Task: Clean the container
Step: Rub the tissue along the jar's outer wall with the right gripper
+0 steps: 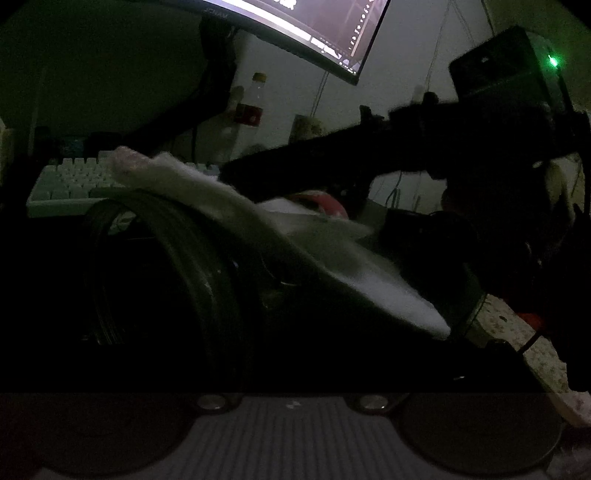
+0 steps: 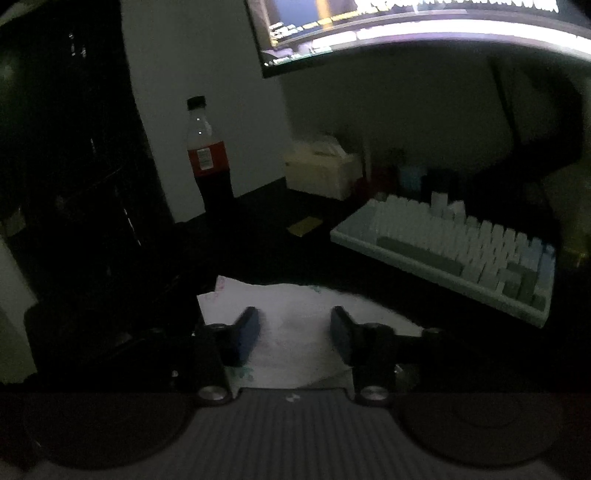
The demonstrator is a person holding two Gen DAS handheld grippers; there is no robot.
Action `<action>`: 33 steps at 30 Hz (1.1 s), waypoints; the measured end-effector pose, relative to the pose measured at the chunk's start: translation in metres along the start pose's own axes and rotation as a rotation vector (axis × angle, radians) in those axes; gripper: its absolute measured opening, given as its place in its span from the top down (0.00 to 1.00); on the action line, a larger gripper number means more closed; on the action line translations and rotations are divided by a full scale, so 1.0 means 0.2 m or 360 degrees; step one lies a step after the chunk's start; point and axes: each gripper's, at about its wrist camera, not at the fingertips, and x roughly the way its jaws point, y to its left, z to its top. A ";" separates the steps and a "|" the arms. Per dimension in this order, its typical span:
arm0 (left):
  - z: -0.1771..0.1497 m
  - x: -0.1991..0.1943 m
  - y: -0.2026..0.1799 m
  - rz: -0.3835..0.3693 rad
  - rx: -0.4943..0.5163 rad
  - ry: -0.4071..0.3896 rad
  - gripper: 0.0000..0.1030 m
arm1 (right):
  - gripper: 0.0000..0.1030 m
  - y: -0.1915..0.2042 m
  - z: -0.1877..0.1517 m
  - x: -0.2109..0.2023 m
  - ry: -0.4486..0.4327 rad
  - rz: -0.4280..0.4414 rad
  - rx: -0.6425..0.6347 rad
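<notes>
The scene is very dark. In the left wrist view a dark round container (image 1: pixel 166 266) lies on its side, close to the camera and filling the lower left. My left gripper's fingers are hidden in the dark around it. A white cloth (image 1: pixel 266 236) is draped over the container's rim. My right gripper comes in from the right as a black shape (image 1: pixel 369 155) above the cloth. In the right wrist view my right gripper (image 2: pixel 295 332) is open, its blue pads (image 2: pixel 247 332) spread over the white cloth (image 2: pixel 295 310).
A white keyboard (image 2: pixel 461 251) (image 1: pixel 74 181) lies on the dark desk. A cola bottle (image 2: pixel 208 162) (image 1: pixel 253 103) stands by the wall. A lit monitor (image 2: pixel 406 22) hangs above. A pale box (image 2: pixel 325 170) and a yellow note (image 2: pixel 304 225) sit behind.
</notes>
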 end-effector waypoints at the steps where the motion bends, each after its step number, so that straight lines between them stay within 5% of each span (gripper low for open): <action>1: 0.00 0.00 0.00 0.0001 0.0000 0.0000 0.00 | 0.86 0.02 -0.01 -0.01 -0.0017 -0.0006 -0.0042; 5: -0.01 -0.04 -0.01 -0.0032 0.0019 0.0009 0.00 | 0.88 0.05 -0.02 -0.02 -0.0036 -0.0120 -0.0142; 9: -0.01 -0.03 -0.01 -0.0012 0.0018 0.0003 0.00 | 0.89 -0.02 0.00 0.00 -0.0003 -0.0263 -0.0010; 20: -0.03 -0.02 -0.03 -0.0012 0.0019 -0.0005 0.00 | 0.88 0.11 -0.03 -0.01 -0.0062 0.0032 0.0021; 26: -0.02 -0.06 -0.02 -0.0105 0.0046 0.0027 0.00 | 0.88 -0.07 -0.09 -0.08 -0.0089 -0.0297 0.0204; 29: -0.01 -0.06 0.00 -0.0117 0.0026 0.0030 0.00 | 0.88 -0.03 -0.10 -0.08 -0.0118 -0.0281 0.0198; 33: -0.03 -0.06 -0.03 -0.0120 0.0033 0.0026 0.00 | 0.88 0.14 -0.09 -0.04 -0.0152 -0.0076 0.0061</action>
